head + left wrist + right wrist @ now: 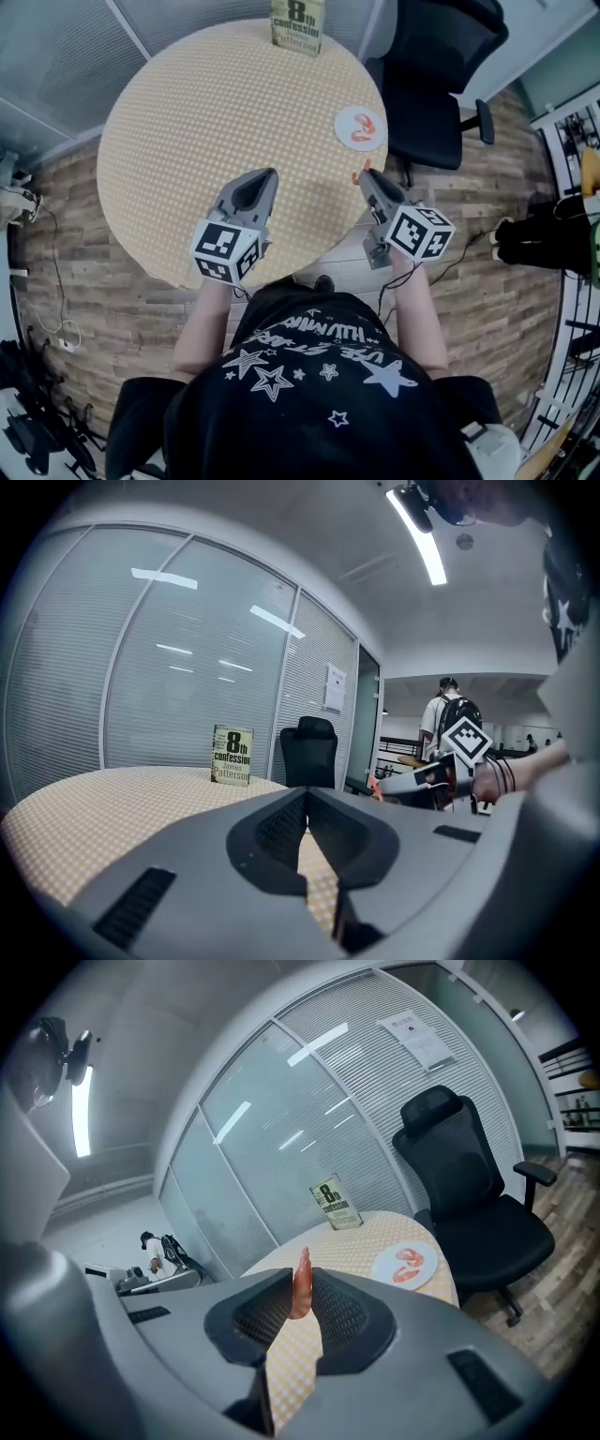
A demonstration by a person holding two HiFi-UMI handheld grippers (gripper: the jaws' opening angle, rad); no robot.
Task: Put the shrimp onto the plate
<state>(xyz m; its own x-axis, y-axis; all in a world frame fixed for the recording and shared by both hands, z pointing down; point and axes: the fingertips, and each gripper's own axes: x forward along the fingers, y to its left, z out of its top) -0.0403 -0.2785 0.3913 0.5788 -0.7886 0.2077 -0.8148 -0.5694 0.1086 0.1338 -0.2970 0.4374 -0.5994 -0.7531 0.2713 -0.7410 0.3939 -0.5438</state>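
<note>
The right hand-held gripper (300, 1277) is pinching a shrimp (301, 1290) betw. its jaws. The shrimp stands roughly upright, w/ its thin end poking up above the jaw tips. In the head view this gripper is over the near part of the right-hand edge of the worktop (206, 112), and a bit of orange shows at its tip. The plate (343, 120), white & round, lies on the worktop further out along that same right edge, apart from the held shrimp. Two more shrimp (410, 1258) lie on the plate, side by side.

The left hand-held gripper (307, 797) has its jaws pressed together at the tips, w/ nothing betw. them. It is above the near part of the worktop, to the left of the right hand-held gripper & well apart from the plate. Both grippers point away from the person holding them.

The worktop is round, w/ a yellow-and-white checked cover. A book (298, 25) stands upright at the far edge, cover facing the near side. A black office chair (433, 80) stands on the floor just beyond the plate's side of the worktop. In the left gripper view a person w/ a backpack (448, 716) stands in the background, back turned.
</note>
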